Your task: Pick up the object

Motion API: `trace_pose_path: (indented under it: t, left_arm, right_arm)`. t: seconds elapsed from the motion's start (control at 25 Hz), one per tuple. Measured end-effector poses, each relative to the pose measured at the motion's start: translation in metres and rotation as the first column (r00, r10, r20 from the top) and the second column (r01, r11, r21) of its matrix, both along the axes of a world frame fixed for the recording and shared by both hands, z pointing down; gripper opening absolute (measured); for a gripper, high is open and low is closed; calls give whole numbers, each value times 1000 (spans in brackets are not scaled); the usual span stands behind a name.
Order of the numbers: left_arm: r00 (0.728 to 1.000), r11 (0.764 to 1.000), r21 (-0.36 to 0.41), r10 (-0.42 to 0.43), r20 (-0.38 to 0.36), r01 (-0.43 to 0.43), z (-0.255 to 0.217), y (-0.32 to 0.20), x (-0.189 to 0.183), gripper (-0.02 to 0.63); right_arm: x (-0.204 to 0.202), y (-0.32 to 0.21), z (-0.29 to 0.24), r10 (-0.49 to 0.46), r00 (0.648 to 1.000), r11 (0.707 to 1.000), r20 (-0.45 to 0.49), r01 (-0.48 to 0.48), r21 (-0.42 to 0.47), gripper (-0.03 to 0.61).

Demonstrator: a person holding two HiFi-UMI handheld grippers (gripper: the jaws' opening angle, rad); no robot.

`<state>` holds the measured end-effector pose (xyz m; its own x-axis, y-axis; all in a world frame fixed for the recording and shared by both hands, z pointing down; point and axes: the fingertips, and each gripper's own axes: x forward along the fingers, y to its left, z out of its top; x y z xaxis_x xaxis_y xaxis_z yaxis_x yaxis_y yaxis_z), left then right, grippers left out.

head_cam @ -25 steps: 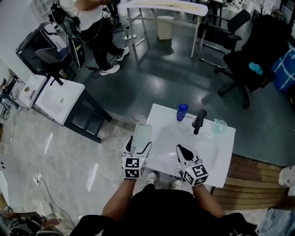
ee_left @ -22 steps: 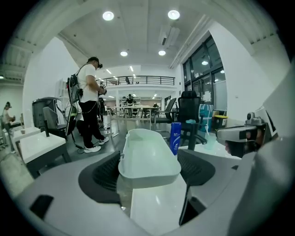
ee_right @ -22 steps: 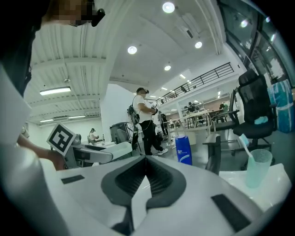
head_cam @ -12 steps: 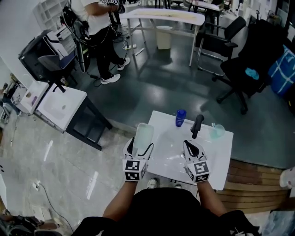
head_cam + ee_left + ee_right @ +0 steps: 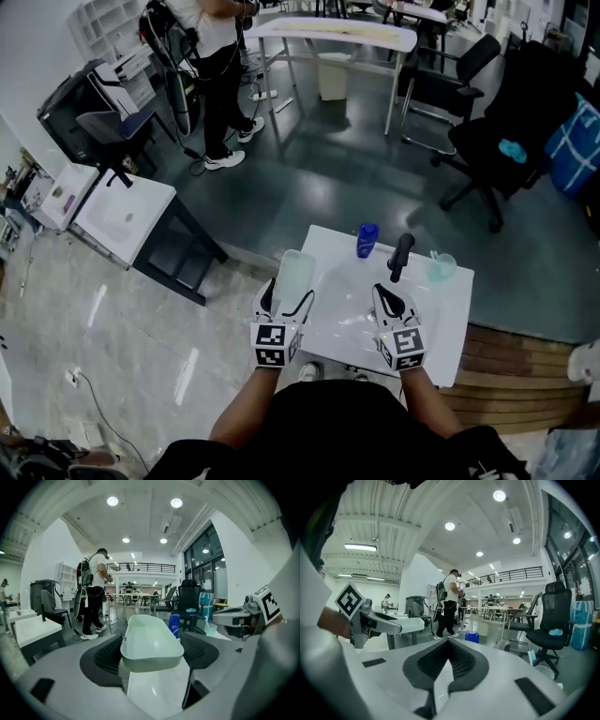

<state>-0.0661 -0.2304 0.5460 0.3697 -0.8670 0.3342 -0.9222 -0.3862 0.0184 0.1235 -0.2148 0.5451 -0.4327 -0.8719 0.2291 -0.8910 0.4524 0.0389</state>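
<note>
Two of the views settle what the head view alone cannot. From above you see both grippers side by side over the near part of the white table (image 5: 441, 319), with the left gripper (image 5: 287, 292) at the table's 9 o'clock edge and the right gripper (image 5: 392, 298) toward 6 o'clock. You cannot judge the jaws from there.

The left gripper view shows your left jaws pinching the pale green tray (image 5: 151, 641), one ribbed pad against each long flank. It sits open side up with nothing inside, and white tabletop shows below its near end.

The right gripper view shows your right jaws pressed together with nothing between them. It also catches the left gripper at 9 o'clock and the blue bottle (image 5: 367, 240) ahead at 12.

Only the head view gives the layout. The blue bottle stands at the table's 12 o'clock edge, a dark upright handle-shaped object (image 5: 400, 255) is just beside it toward 1 o'clock, and a clear cup (image 5: 441, 267) sits at 2 o'clock — all well apart from the tray.

The tray is oblong with rounded ends. Its long axis runs from 6 to 12 o'clock in line with the left jaws, so it points straight away from you — level or nearly so. Beyond the table, a person (image 5: 217, 66) stands at 11 o'clock.
</note>
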Motion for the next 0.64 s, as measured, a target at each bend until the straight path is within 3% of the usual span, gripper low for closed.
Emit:
trace_pose_path:
  t: [0.64]
  left_arm:
    - [1000, 999, -36, -1, -29, 0, 15, -3, -2, 405]
  right_arm:
    - [-2, -2, 7, 4, 1000, 1000, -17, -4, -10, 17]
